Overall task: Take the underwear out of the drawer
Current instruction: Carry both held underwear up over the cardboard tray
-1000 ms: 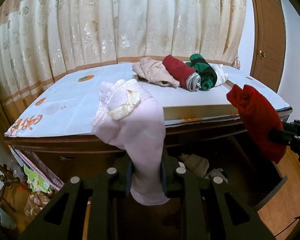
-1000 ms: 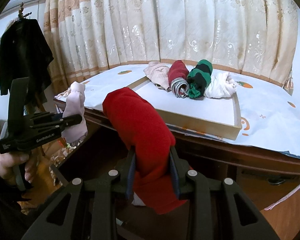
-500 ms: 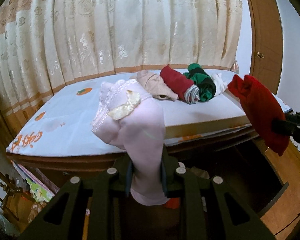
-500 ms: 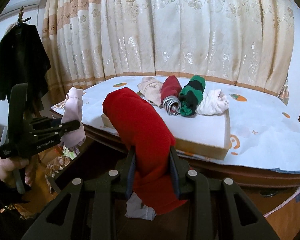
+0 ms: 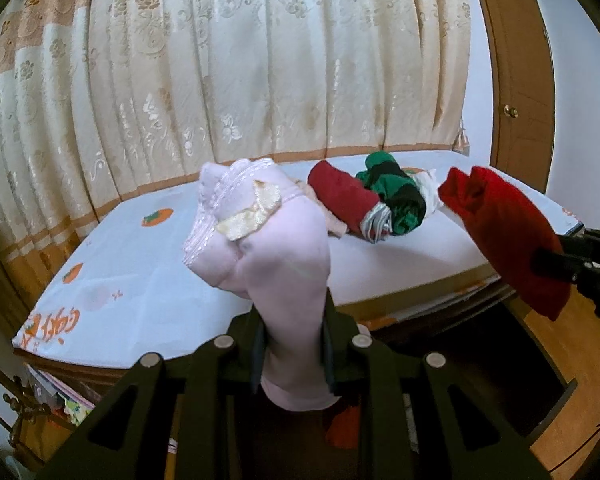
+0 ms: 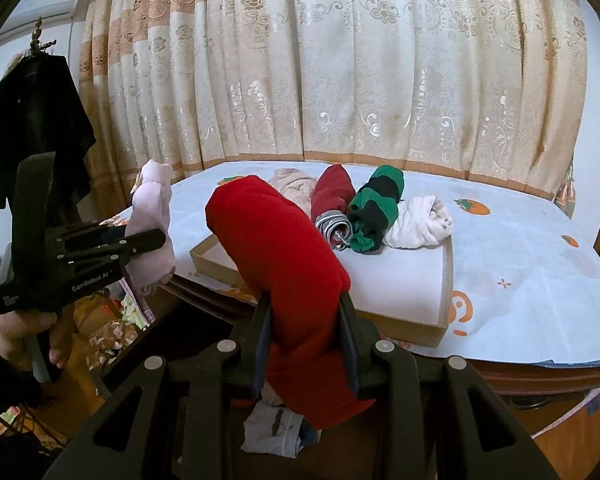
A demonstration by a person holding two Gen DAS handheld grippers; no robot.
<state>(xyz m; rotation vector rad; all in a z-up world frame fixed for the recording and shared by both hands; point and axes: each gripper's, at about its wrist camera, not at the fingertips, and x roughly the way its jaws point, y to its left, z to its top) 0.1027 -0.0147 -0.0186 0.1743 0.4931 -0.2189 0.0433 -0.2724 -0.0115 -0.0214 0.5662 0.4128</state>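
Underwear is in both of our tongs: the left tongs (image 5: 292, 344) are clamped on a pale pink underwear roll (image 5: 272, 256), and the right tongs (image 6: 305, 340) are clamped on a red underwear roll (image 6: 284, 264). We hold both rolls upright in the air, above the open drawer (image 5: 556, 396) and in front of the desk (image 6: 540, 264), which is covered by a white cloth printed with orange fruit. On the desk sits a shallow cardboard tray (image 6: 420, 326), and on it we see four more rolls lying side by side, touching: a beige one (image 6: 294, 184), a dark red one (image 6: 332, 200), a green-and-black striped one (image 6: 374, 208) and a white one (image 6: 418, 222). More garments (image 6: 274, 428) lie down in the drawer.
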